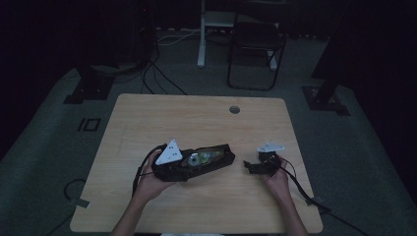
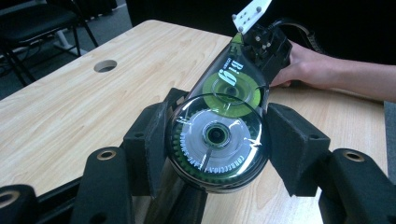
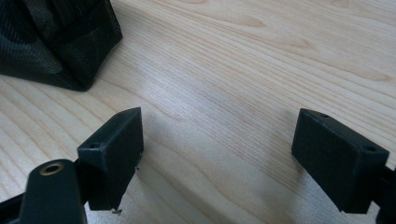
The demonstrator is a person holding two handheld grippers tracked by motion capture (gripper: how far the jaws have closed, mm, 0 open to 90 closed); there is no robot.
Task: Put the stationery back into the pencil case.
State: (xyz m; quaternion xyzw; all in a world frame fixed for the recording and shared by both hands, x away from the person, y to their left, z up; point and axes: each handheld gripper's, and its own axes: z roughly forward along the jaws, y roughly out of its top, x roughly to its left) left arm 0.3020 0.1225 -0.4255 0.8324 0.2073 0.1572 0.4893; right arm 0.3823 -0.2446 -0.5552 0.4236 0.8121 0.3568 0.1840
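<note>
On the wooden table (image 1: 206, 118) a black mesh pouch (image 1: 216, 160) lies just beside the left gripper (image 2: 217, 140), whose pads clamp a clear correction tape dispenser (image 2: 219, 135), its green and silver reels facing up. The high view sets dispenser and pouch together; whether one sits inside the other I cannot tell. The right gripper (image 3: 217, 154) hovers wide open above bare wood, a pouch corner near it.

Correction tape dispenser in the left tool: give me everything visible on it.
The correction tape dispenser is a clear plastic shell, teardrop-shaped, showing a silver-white reel with a toothed rim and, beyond it, a lime-green reel printed "Big". White lettering reading "correction" curves along the near edge. It lies flat side up, narrow end pointing away towards the right tool. The left tool pads clamp its wide end on both sides.
</note>
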